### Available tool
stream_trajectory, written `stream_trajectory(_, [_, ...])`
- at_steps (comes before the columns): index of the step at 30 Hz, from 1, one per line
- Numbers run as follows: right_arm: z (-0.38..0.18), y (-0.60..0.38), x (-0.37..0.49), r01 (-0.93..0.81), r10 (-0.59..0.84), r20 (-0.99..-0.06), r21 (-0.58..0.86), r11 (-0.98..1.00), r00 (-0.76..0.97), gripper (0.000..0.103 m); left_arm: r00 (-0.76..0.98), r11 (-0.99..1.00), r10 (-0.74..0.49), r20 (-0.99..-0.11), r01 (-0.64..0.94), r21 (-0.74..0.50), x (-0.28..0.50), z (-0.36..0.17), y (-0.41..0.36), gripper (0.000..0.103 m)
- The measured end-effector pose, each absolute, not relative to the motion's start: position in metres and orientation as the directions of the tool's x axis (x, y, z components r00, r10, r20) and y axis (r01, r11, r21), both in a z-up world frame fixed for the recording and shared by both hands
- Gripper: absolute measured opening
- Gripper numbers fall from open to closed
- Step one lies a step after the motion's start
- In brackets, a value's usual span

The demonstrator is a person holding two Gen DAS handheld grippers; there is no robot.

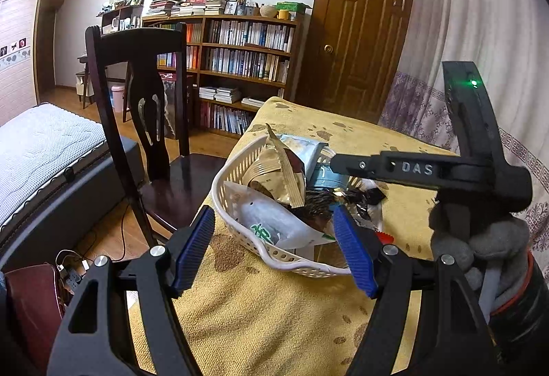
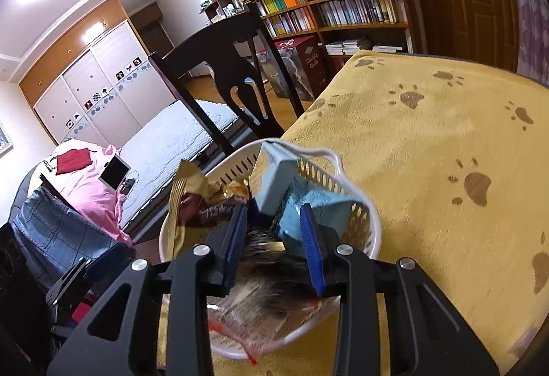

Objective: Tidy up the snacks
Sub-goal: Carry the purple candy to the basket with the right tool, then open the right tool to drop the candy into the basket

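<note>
Nearest us, our left gripper (image 1: pixel 272 247) spreads wide and empty above the yellow paw-print cloth (image 1: pixel 260 314), just before the white basket (image 1: pixel 240 232) of snack packets. Our right gripper (image 2: pixel 274 245) reaches into the same basket (image 2: pixel 372 221), its blue pads (image 2: pixel 310 249) partly parted around a dark striped packet (image 2: pixel 271 268); whether they grip it, we cannot tell.

My left gripper (image 1: pixel 272 249) — jaws spread wide, nothing between them; my right gripper (image 2: pixel 274 238) tipped downward, jaws parted, gloved hand (image 1: pixel 480 245) round its handle
</note>
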State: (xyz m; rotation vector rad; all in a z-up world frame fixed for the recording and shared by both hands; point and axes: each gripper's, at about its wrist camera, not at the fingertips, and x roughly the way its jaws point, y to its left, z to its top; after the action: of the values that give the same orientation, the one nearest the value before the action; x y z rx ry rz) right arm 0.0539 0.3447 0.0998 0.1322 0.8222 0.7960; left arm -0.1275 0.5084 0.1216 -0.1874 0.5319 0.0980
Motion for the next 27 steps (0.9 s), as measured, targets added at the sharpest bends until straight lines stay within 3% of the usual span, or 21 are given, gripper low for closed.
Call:
stream_trajectory(11, [0.075,0.35,0.03,-0.584,0.737,-0.625,0.507,0.633,0.256,0.034,0.86,0.977,0.051,-0.508,-0.149,-0.153,-0.13,0.122,0.509,0.073])
stream_trajectory(27, [0.094,0.319,0.011,-0.587,0.727,-0.579,0.461,0.666,0.37,0.034,0.856,0.977,0.053,-0.513,-0.15,-0.149,-0.13,0.12,0.508,0.073])
